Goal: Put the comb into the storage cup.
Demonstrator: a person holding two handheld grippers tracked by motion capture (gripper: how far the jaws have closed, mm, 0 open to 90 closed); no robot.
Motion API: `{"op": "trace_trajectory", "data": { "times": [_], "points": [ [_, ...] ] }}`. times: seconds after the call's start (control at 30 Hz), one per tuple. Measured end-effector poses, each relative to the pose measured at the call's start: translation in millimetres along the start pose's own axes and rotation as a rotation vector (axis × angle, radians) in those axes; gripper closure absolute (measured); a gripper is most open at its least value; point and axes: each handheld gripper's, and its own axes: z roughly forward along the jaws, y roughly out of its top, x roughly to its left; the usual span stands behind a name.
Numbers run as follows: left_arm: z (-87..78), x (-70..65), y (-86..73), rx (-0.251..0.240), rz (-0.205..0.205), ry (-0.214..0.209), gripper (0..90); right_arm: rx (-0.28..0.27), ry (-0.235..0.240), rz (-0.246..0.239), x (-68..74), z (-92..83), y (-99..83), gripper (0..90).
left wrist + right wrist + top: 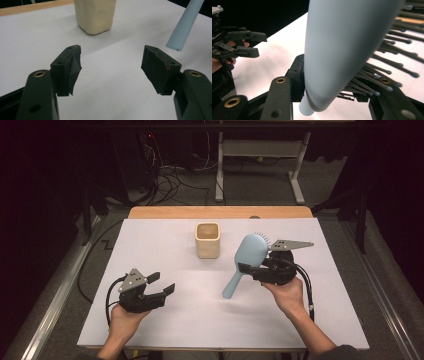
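Note:
A light blue hairbrush (247, 257) is held above the white table, handle (232, 285) pointing down to the left, bristles facing right. My right gripper (257, 269) is shut on the hairbrush near where head meets handle; in the right gripper view the blue back (342, 50) and dark bristles (387, 65) sit between its jaws. A cream square cup (207, 240) stands upright behind the middle of the table, also seen as the cup (96, 15) ahead of my left gripper (111, 62). The left gripper (162, 282) is open, holding nothing, at the front left. The brush handle tip (183, 27) hangs at upper right.
The white tabletop (165, 320) has a wooden strip (220, 212) along its far edge. Beyond it are a white table frame (260, 155) and cables on the floor (170, 182). The other hand with its open gripper (239, 45) appears at the left of the right gripper view.

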Motion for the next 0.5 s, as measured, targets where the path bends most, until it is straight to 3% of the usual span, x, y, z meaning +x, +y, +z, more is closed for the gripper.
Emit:
{"op": "trace_trajectory", "data": {
  "times": [0.5],
  "points": [
    [-16.9,20.4,-31.7,-0.049,-0.029,0.061,31.3,0.009,-0.040,-0.009,-9.6,-5.9,13.1,54.6]
  ]
}}
